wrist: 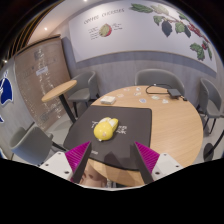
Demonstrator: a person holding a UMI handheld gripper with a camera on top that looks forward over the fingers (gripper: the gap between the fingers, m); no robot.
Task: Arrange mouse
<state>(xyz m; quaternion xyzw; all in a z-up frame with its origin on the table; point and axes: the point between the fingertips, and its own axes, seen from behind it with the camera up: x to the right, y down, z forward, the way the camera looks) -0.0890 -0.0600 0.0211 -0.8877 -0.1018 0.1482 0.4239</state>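
Ahead, yellow mouse (pixel 104 128) on black mat (pixel 135 125) (round table (pixel 175 125)); gripper (pixel 112 156) open.

Light: bright, even indoor light; soft sheen on the far tabletop (pixel 170 115).
Distortion: strong fisheye bending at edges.
Focus: slightly soft throughout.

Round wooden table (pixel 160 125): dark mouse mat (pixel 128 128) on top; yellow mouse (pixel 104 128) lies on mat.
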